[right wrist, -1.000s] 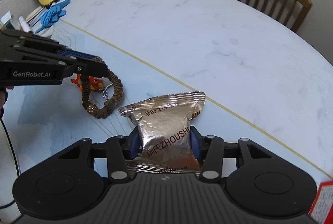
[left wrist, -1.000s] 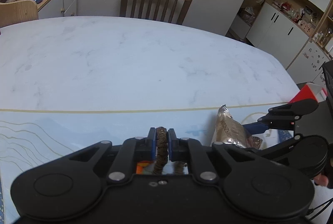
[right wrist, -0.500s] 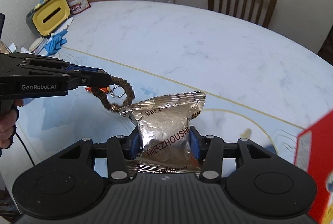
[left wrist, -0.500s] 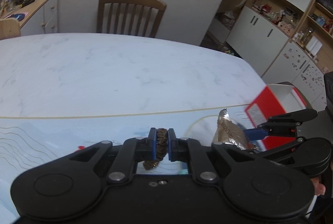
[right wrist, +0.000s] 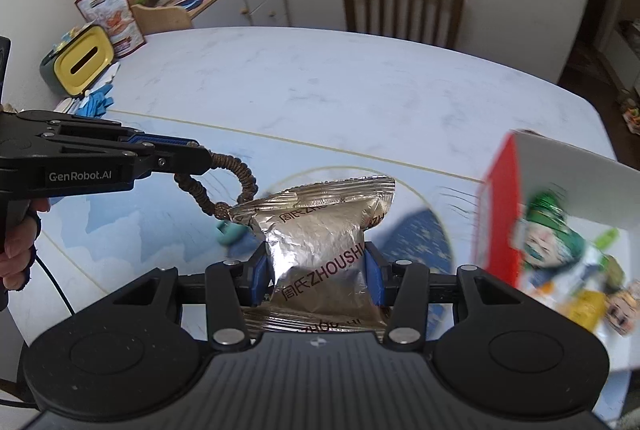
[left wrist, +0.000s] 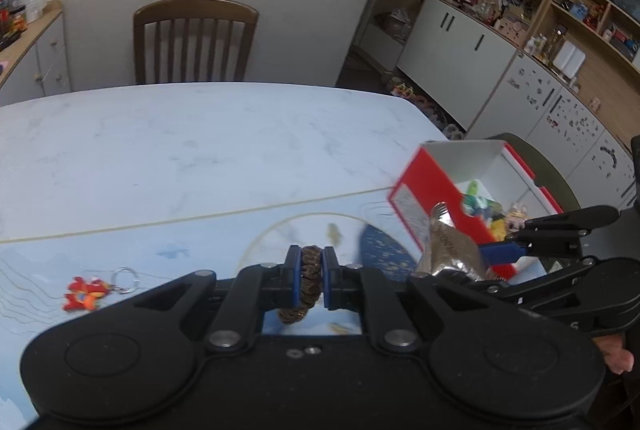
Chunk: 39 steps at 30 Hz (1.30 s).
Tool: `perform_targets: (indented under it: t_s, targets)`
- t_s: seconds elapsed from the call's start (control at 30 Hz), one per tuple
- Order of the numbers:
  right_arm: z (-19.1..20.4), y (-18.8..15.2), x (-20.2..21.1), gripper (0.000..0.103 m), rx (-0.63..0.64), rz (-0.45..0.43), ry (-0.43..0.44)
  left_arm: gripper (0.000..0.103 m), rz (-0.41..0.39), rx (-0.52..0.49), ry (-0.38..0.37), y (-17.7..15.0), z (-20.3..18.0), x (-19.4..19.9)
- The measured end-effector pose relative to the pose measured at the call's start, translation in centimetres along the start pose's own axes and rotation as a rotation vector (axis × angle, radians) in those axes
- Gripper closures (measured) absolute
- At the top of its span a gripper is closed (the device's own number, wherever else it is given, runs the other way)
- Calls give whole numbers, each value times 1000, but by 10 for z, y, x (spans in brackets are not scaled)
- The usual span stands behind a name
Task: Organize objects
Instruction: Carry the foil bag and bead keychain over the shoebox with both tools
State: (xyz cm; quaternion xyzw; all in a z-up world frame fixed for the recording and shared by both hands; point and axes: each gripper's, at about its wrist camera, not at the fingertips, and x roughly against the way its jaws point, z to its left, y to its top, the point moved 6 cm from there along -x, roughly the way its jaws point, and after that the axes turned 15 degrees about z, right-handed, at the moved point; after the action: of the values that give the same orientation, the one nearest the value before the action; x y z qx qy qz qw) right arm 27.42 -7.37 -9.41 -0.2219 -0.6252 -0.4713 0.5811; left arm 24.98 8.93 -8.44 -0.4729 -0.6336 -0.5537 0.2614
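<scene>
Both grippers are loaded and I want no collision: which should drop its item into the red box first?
Probably the right gripper: its foil packet is nearer the red box; the left gripper with the beaded bracelet hangs farther away.

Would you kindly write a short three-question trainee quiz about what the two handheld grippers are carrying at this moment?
1. True or false: the left gripper is shut on the brown beaded bracelet.
2. What does the right gripper hold? A) crinkled silver foil snack packet B) a blue glove C) nothing
3. Fill in: the red-and-white open cardboard box lies to the ____ of both grippers.

Key: 1 true; 2 A; 3 right.
</scene>
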Motion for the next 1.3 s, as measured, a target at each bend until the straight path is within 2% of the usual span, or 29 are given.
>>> perform_targets:
  t_s: [0.37, 0.77, 1.03, 1.2, 1.3]
  targets:
    - [-76, -39, 37, 57, -85, -22, -30, 95, 10, -82, -22, 13, -88, -19]
    - [-168, -71, 59, 57, -181, -45, -59, 95, 4, -130, -44, 43, -162, -46]
    - [-234, -72, 70, 57, -217, -57, -140, 95, 30, -162, -64, 62, -206, -74]
    - [-269, -63, 62, 57, -225, -51, -193, 95, 64, -189, -77, 69, -233, -96]
    - [-284, -54, 54, 57, -235, -49, -196, 95, 87, -208, -78, 69, -248, -111]
